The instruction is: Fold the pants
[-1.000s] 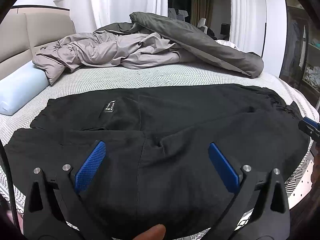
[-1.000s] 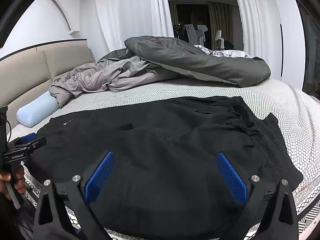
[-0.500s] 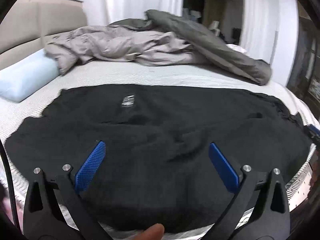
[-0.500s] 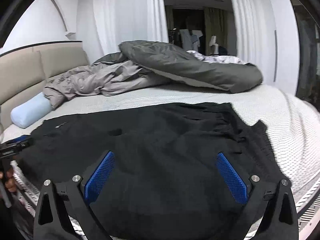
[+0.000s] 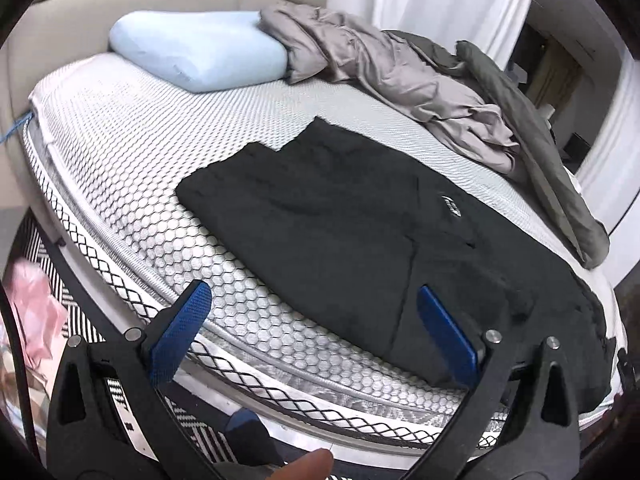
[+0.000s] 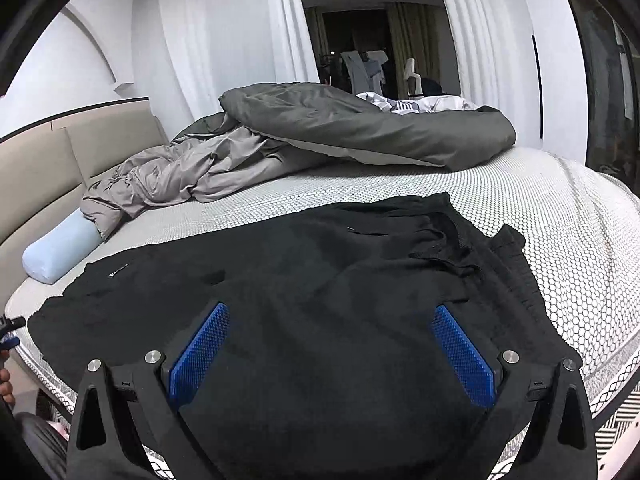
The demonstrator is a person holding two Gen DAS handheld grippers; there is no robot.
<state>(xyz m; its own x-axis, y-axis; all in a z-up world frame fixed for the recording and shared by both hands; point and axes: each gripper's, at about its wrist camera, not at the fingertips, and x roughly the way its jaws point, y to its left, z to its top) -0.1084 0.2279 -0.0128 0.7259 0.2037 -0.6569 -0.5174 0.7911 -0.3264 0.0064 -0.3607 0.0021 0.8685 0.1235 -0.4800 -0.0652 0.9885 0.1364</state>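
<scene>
Black pants [image 5: 360,216] lie flat across the near side of the bed, with a small white label [image 5: 451,205] on them. In the left wrist view their leg ends point toward the pillow. My left gripper [image 5: 312,300] is open and empty, hovering over the mattress edge beside the leg end of the pants. In the right wrist view the pants [image 6: 320,280] fill the foreground, with the gathered waistband [image 6: 500,256] at the right. My right gripper [image 6: 328,320] is open and empty just above the pants. The left gripper shows at the far left edge [image 6: 8,330].
The mattress [image 5: 132,184] has a white honeycomb cover. A light blue pillow [image 5: 200,52] lies at the headboard. A crumpled grey sheet [image 6: 180,180] and a dark duvet [image 6: 360,128] lie along the far side. Pink cloth [image 5: 32,312] lies on the striped floor at the left.
My left gripper has swung left toward the leg end of the pants and the bed's edge. My right gripper has hardly moved. Both stay open.
</scene>
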